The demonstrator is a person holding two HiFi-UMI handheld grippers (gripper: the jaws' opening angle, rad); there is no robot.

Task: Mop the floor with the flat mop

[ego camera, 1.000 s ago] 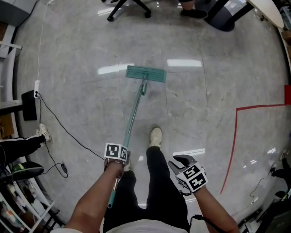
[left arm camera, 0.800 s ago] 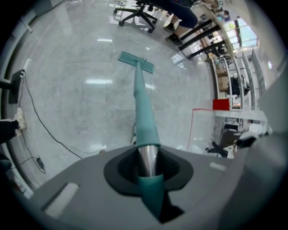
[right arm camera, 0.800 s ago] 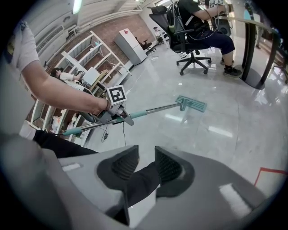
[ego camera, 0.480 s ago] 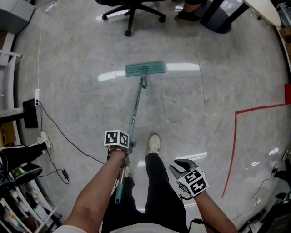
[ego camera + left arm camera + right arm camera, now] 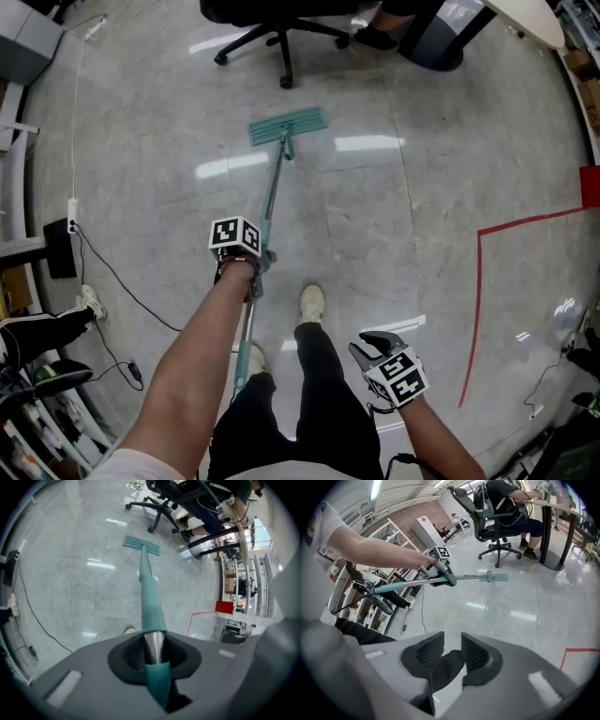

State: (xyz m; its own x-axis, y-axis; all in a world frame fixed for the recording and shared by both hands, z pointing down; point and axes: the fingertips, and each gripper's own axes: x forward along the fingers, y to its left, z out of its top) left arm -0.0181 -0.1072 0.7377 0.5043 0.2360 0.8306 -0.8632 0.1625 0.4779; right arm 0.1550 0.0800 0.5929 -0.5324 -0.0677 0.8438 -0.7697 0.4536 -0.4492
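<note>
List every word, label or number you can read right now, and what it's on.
No words or numbers are readable.
Cube on the left gripper: black-and-white square patterns, no letters.
Cube on the right gripper: the same.
Red mark on the white cabinet: too small to read.

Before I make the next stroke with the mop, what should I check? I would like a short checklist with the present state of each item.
1. Left gripper shut on mop handle: ok.
2. Mop head lying flat on the floor: ok.
3. Room ahead for a forward push: not ok, office chair base stands just beyond the mop head.
4. Right gripper open and empty: ok.
5. Cable at the left lies apart from the mop head: ok.
6. Floor wet or dry: cannot tell.
</note>
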